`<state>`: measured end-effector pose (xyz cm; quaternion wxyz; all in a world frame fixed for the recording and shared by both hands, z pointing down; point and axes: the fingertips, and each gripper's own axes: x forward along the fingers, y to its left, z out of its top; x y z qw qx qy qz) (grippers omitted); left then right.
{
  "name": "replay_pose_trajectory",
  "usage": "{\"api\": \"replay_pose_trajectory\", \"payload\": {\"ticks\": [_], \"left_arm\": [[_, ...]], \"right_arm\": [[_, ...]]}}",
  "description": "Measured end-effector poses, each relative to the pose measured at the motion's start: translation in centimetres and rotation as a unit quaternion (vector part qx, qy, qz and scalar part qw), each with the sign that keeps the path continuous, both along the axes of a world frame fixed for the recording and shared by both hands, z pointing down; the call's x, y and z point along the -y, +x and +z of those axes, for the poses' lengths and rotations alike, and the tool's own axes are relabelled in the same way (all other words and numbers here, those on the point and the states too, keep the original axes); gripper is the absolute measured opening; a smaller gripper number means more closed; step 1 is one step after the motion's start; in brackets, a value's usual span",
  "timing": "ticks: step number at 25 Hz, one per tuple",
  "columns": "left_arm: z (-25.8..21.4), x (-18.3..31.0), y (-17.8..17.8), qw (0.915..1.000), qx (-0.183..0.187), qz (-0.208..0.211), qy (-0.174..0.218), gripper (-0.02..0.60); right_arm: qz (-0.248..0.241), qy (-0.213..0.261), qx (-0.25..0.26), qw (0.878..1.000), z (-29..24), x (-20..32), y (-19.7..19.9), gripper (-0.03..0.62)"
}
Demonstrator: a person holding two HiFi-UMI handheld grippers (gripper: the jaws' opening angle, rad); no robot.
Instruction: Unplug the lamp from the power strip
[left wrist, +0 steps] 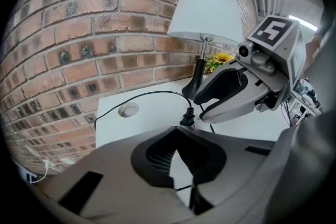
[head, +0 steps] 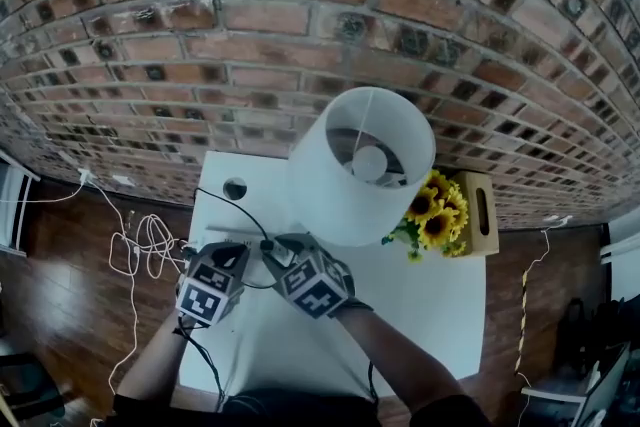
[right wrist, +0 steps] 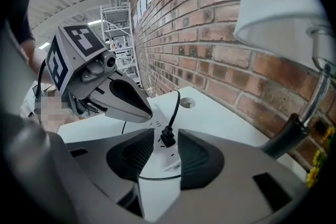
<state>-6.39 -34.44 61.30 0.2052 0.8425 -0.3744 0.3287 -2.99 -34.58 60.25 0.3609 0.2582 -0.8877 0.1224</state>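
Lamp plug [right wrist: 167,137] sits in the power strip [right wrist: 156,152]
Right gripper [right wrist: 165,132] is released, its 2 jaws either side of the black plug; left gripper [left wrist: 178,130] is clenched on nothing just beside, over the white tabletop [right wrist: 220,118].

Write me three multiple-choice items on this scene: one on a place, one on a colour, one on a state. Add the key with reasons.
1. The sunflowers stand:
A) on the floor
B) on the table beside the lamp
C) on a shelf

2. The lamp's shade is:
A) white
B) red
C) black

3. The black plug is:
A) loose on the table
B) seated in the power strip
C) hanging off the table's edge

Key:
1. B, the head view shows them on the tabletop next to the lamp.
2. A, the shade looks plain white in every view.
3. B, the right gripper view shows it upright in a socket.
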Motion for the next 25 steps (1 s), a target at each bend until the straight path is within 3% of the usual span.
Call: {"api": "replay_pose_trajectory", "payload": {"ticks": [12, 17, 25], "left_arm": [[2.2, 0.1, -0.1, 0.9996, 0.014, 0.009, -0.022, 0.0], [2.3, 0.2, -0.2, 0.9995, 0.007, 0.007, -0.032, 0.0], [2.4, 0.2, -0.2, 0.9993, 0.01, 0.001, -0.036, 0.003]], "right_arm": [[-0.039, 0.007, -0.034, 0.999, 2.4, 0.7, -1.9, 0.158], [-0.043, 0.006, -0.038, 0.998, 2.9, 0.8, -1.8, 0.067], [-0.045, -0.015, -0.027, 0.999, 2.9, 0.7, -1.8, 0.069]]}}
